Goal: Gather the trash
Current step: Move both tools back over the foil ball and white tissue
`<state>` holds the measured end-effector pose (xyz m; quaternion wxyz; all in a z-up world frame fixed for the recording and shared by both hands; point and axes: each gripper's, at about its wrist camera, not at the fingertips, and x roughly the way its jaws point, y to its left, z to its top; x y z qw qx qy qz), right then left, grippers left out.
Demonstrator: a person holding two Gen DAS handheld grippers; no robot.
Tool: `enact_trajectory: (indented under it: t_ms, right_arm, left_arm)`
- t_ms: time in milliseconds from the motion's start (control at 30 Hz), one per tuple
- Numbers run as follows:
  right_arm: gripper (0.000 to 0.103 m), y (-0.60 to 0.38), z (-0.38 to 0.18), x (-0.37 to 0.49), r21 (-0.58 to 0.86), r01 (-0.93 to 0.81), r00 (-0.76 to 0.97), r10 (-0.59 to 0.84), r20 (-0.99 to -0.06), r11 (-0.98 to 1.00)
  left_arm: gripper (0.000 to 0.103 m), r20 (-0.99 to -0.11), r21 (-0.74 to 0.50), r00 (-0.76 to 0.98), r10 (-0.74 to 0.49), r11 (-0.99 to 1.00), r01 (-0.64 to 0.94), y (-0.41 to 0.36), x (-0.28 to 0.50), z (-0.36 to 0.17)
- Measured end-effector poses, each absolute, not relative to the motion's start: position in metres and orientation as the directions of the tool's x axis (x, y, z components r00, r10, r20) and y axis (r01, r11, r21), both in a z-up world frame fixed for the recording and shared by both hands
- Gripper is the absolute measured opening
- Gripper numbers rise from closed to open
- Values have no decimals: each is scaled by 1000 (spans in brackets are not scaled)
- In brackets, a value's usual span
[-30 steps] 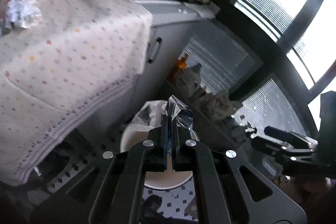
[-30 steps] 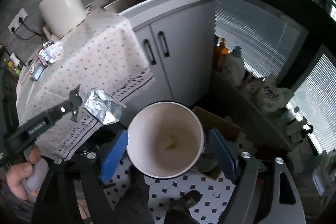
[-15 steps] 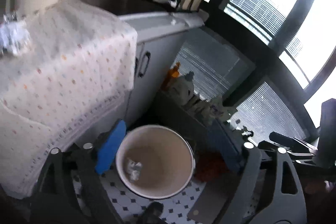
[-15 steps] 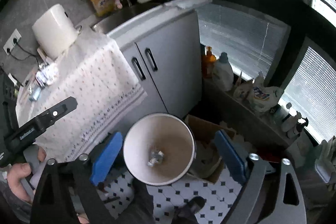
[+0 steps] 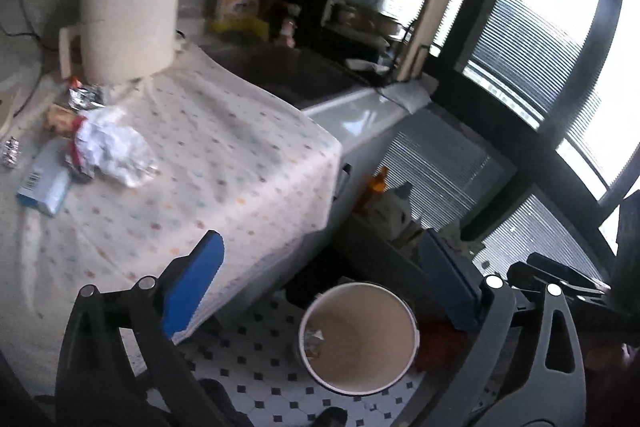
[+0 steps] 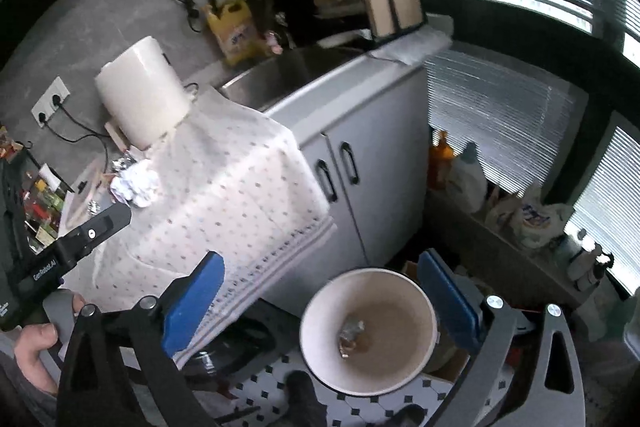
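With both sets of fingers spreading, empty, crumpled white paper wad [image 5: 110, 147] lies up-left on the cloth-covered counter [image 5: 224, 163] (left gripper [image 5: 320, 287] nearer); right gripper [image 6: 320, 287] over the bin.

A soft matt cloth [image 5: 224, 163] with small coloured dots covers the table. On it lie crumpled white paper [image 5: 114, 147], shiny crinkled foil [image 5: 84, 97] and a smooth cardboard box [image 5: 44, 185]. The bin [image 6: 368, 331] looks like smooth matt plastic, with a glinting foil scrap [image 6: 351, 333] inside. The cabinet doors [image 6: 360, 187] are glossy, and the floor [image 5: 256, 359] is tiled.
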<state>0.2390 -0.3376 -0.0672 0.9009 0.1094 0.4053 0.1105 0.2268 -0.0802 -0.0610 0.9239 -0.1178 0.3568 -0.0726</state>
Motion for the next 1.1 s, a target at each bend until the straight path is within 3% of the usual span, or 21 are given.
enact_trajectory:
  t_ms: [933, 1100]
  right_arm:
    - [95, -122, -49, 296, 277, -357, 592, 446, -672, 892]
    - [90, -74, -54, 311, 284, -387, 571, 470, -674, 877]
  left_arm:
    - [97, -613, -258, 790, 8, 943, -209, 142, 219, -49]
    - [97, -610, -261, 792, 40, 933, -248, 187, 218, -52]
